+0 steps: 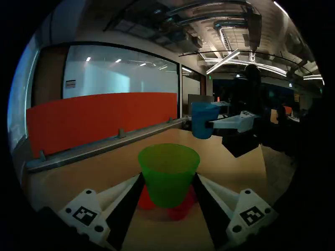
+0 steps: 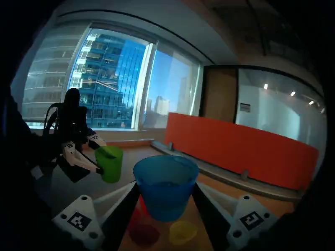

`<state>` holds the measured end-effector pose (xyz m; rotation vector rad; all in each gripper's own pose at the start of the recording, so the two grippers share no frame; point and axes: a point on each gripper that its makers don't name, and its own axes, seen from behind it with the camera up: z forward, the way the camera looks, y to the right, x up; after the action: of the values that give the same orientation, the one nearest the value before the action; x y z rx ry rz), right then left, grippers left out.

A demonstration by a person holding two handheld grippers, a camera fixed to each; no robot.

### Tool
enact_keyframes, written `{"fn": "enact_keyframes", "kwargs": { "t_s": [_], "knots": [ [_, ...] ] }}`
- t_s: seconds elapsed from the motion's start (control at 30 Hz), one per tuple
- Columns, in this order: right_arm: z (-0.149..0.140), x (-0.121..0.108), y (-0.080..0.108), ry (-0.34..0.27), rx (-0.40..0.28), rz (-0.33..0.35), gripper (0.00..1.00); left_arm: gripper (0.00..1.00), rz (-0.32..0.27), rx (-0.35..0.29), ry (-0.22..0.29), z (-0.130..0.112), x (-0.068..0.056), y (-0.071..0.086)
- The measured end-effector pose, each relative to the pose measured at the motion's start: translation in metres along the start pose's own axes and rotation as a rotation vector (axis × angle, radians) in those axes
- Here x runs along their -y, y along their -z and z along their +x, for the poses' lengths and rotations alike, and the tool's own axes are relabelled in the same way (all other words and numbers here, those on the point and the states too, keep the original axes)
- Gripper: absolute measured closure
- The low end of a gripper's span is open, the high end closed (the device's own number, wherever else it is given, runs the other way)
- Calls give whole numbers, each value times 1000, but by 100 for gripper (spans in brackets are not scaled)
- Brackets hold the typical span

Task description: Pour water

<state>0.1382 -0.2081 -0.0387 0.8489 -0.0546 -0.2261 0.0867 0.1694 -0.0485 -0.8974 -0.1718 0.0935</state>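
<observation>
In the left gripper view a translucent green cup [image 1: 169, 173] stands upright between my left gripper's [image 1: 168, 189] white fingers [image 1: 125, 196], which are shut on it. Farther off to the right, the right gripper [image 1: 209, 122] holds a blue cup [image 1: 203, 119] above the table. In the right gripper view that blue cup [image 2: 166, 190] sits upright between my right gripper's [image 2: 166, 200] fingers, shut on it, with some water inside. The left gripper [image 2: 99, 167] with the green cup [image 2: 109, 163] appears at the left, held by a person in dark sleeves.
A wooden table [image 1: 104, 167] lies below both cups. Red cups [image 1: 178, 209] rest under the green one; a red cup [image 2: 142, 232] and a yellow cup [image 2: 182, 231] lie below the blue one. An orange partition [image 2: 247, 146] and a metal rail [image 1: 104, 144] edge the table.
</observation>
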Motion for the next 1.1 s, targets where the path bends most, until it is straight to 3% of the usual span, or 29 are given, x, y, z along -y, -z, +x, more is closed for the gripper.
{"fn": "enact_keyframes", "kwargs": {
  "t_s": [0.4,0.67,1.1],
  "knots": [
    [28,5,-29,217,5,29,14,19,-17,1,-9,-1,-12,-4],
    [47,6,-46,327,1,47,14,19,-37,-1,-10,0,-21,-6],
    [73,6,-68,547,-18,41,15,19,-56,-2,-8,1,-30,-10]
  ]
}}
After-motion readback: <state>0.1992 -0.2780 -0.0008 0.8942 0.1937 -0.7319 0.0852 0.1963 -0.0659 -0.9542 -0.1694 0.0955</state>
